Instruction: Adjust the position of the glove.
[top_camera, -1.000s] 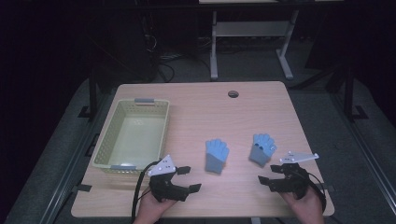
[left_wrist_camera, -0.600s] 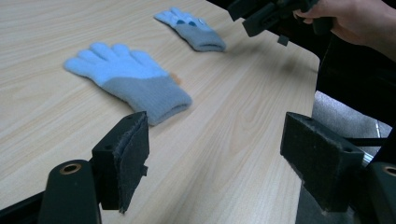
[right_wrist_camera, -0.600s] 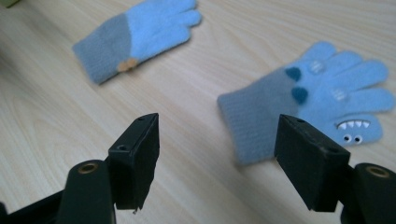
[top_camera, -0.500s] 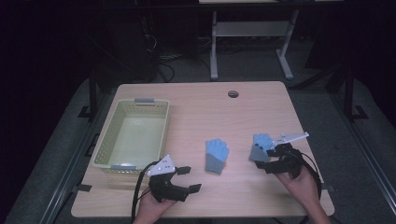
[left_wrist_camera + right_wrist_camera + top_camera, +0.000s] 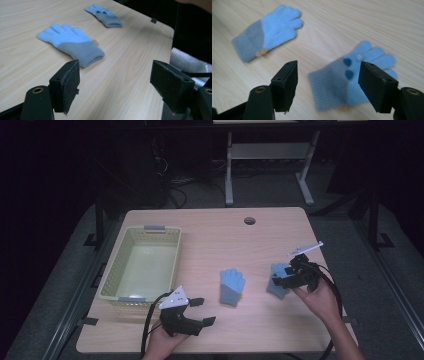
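Right gripper [image 5: 281, 281] hovering over dotted glove [image 5: 352, 75], jaws spread wide, nothing pinched (2 dark dots near frame centre in right gripper view). Plain glove [image 5: 232, 286] centre-low in high view. Left gripper [image 5: 200, 311] lower left, jaws apart. Basket [image 5: 113, 270] at left.

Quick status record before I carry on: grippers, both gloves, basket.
left gripper: open, near the table's front edge, holding nothing
right gripper: open, jaws either side of the dotted glove's cuff
dotted glove: flat on the table, not gripped
plain glove: flat, mid-table, apart from both grippers
basket: at the table's left, nothing inside
table: light wood
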Motion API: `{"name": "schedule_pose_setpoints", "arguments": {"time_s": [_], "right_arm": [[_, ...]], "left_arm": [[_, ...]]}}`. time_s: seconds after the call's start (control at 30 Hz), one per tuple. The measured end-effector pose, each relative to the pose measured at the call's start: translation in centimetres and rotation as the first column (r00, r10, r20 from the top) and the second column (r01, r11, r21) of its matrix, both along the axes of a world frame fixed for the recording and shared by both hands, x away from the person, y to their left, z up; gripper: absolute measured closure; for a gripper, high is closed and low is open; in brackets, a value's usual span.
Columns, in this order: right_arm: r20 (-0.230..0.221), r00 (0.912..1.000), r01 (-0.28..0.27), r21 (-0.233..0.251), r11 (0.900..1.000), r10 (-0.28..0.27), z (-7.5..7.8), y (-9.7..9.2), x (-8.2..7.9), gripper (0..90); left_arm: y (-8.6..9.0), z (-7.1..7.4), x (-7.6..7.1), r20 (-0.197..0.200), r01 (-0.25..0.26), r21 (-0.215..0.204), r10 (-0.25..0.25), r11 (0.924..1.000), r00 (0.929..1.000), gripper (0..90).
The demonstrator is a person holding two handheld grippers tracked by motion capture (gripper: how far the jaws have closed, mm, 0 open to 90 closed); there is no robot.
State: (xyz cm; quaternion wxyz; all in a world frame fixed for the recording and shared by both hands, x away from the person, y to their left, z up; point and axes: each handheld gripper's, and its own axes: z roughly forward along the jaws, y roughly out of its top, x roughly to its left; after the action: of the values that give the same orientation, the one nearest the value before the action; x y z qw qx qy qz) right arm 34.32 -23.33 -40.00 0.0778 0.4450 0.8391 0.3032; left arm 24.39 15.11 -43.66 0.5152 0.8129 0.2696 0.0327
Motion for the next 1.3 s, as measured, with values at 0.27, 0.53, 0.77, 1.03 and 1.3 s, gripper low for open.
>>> {"name": "schedule_pose_setpoints", "arguments": {"time_s": [0.27,0.53,0.77,1.03,1.3], "right_arm": [[-0.046,0.9987,0.018,-0.047,0.9987,-0.020,-1.4,-0.1,2.0,35.5],[-0.113,0.9920,0.047,-0.091,0.9947,-0.057,-2.8,-0.3,3.3,42.2],[-0.169,0.9838,0.027,-0.186,0.9822,-0.060,-4.2,0.2,4.0,54.1],[-0.162,0.9838,0.041,-0.219,0.9748,-0.078,-4.3,0.5,3.9,60.7],[-0.165,0.9821,0.053,-0.217,0.9746,-0.091,-4.2,0.6,4.1,79.7]], "left_arm": [[0.3,0.0,0.1,-0.024,-0.005,-0.024,0.005,0.9997,0.9997,23.5],[0.3,-0.3,0.3,-0.037,-0.006,-0.027,0.005,0.9996,0.9993,23.7],[0.2,-0.2,0.3,-0.034,-0.006,-0.029,0.005,0.9996,0.9994,23.7],[0.1,-0.3,0.4,-0.043,-0.004,-0.035,0.002,0.9994,0.9991,23.7],[0.3,-0.1,0.3,-0.037,-0.001,-0.035,0.000,0.9994,0.9993,23.7]]}}
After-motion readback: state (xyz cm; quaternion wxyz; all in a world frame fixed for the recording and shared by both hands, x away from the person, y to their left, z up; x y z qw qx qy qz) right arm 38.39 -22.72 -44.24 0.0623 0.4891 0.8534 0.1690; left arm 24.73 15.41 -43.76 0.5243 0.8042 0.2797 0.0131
